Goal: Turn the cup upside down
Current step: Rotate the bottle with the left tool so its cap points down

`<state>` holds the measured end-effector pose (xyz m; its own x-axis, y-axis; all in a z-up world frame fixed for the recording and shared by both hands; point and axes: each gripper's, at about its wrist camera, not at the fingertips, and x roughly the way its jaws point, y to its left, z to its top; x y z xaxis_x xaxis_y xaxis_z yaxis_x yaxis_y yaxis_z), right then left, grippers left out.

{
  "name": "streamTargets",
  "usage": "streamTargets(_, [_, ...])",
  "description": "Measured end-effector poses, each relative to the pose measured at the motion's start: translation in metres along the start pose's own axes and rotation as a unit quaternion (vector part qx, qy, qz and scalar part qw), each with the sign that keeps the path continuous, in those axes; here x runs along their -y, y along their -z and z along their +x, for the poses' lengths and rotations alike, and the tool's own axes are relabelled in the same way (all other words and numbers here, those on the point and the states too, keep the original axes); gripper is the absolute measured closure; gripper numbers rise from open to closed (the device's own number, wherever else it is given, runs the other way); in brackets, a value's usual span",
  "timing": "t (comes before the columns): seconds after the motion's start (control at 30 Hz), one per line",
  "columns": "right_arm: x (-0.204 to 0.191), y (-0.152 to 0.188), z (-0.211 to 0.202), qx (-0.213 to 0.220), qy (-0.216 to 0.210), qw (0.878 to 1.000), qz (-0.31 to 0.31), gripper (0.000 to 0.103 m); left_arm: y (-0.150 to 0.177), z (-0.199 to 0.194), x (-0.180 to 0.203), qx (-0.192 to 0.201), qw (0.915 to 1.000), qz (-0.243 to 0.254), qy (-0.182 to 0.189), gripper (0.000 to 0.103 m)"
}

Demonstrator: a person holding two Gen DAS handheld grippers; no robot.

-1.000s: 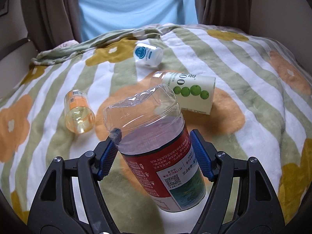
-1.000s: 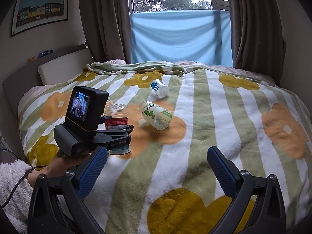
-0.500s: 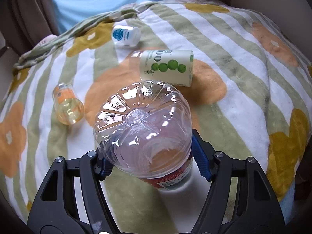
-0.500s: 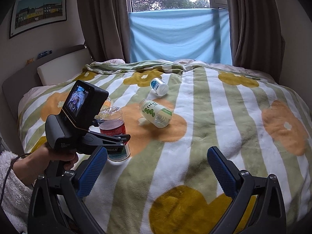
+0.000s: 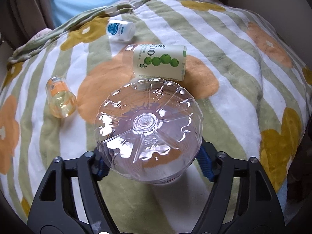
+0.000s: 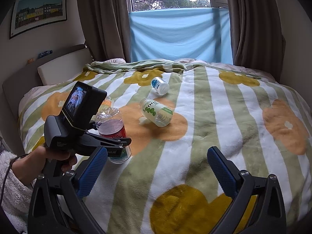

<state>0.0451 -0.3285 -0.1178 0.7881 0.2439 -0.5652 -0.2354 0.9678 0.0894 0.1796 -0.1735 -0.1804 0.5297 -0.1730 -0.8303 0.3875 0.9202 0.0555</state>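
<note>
The cup is a clear cut-off plastic bottle with a red label (image 5: 149, 130). It stands upside down, base up, with its rim on the blanket in the right wrist view (image 6: 114, 132). My left gripper (image 5: 152, 161) is shut on its sides, its blue pads pressing both flanks; in the right wrist view the left gripper (image 6: 119, 146) clamps the cup low. My right gripper (image 6: 156, 173) is open and empty, held over the near part of the bed, to the right of the cup.
A white cup with green dots (image 5: 159, 62) lies on its side behind the held cup. A small white bottle with a blue label (image 5: 120, 30) lies further back. An orange-labelled clear cup (image 5: 60, 101) lies to the left. The striped flower blanket (image 6: 224, 120) covers the bed.
The left gripper has turned the cup from tilted to base-up and lowered it until its rim rests on the blanket. The right gripper has stayed still and open.
</note>
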Motion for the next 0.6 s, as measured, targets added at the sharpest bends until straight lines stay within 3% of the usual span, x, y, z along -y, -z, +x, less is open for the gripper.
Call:
streamTargets(0.07, [0.0,0.0,0.0,0.0,0.001,1.0,0.0,0.0,0.0,-0.004,-0.001,0.01,0.9999,-0.006,-0.002,0.001])
streamTargets(0.6, [-0.013,-0.004,0.009,-0.007,-0.004,1.0,-0.007,0.0,0.0,-0.021,-0.012,0.02,0.9997,-0.011,0.01,0.0])
